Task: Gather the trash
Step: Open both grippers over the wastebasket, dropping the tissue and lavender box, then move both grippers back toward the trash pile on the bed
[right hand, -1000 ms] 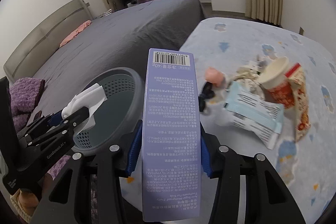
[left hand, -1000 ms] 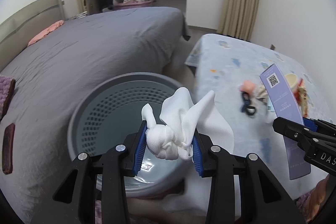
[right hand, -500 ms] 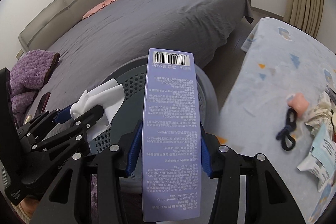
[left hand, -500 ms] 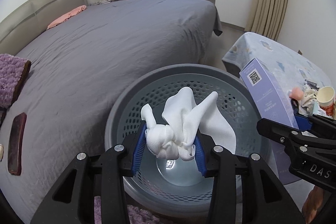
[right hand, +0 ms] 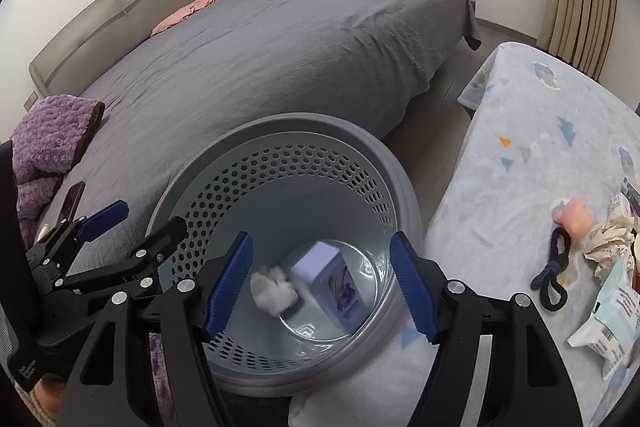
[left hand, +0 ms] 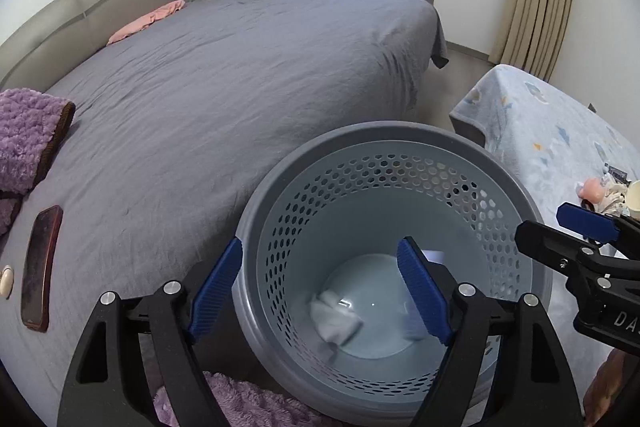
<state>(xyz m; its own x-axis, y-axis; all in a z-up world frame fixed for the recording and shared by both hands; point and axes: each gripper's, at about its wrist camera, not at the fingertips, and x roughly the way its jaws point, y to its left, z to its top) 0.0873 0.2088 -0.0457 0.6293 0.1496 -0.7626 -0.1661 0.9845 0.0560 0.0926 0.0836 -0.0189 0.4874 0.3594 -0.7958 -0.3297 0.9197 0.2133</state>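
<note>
A grey perforated bin (left hand: 384, 143) (right hand: 304, 125) stands between the bed and a low table. At its bottom lie a crumpled white tissue (left hand: 334, 321) (right hand: 274, 289) and a lilac carton (right hand: 334, 285), only a blur in the left wrist view. Above the bin's near side my left gripper (left hand: 320, 287) hangs with its jaws opening and nothing between them. My right gripper (right hand: 322, 283) is over the bin too, jaws opening and empty. Each gripper shows in the other's view: the right one (left hand: 576, 231), the left one (right hand: 132, 219).
A grey bed (left hand: 224, 79) fills the left and back, with a purple blanket (left hand: 28, 131) and a dark phone (left hand: 40, 267) on it. The blue-patterned table (right hand: 536, 147) at right carries a black hair tie (right hand: 554, 273), a pink object (right hand: 574, 219), crumpled paper and a packet (right hand: 612, 311).
Both grippers swung left from the table to above the bin, then their jaws spread. The tissue and the lilac carton left the pads and dropped into the bin.
</note>
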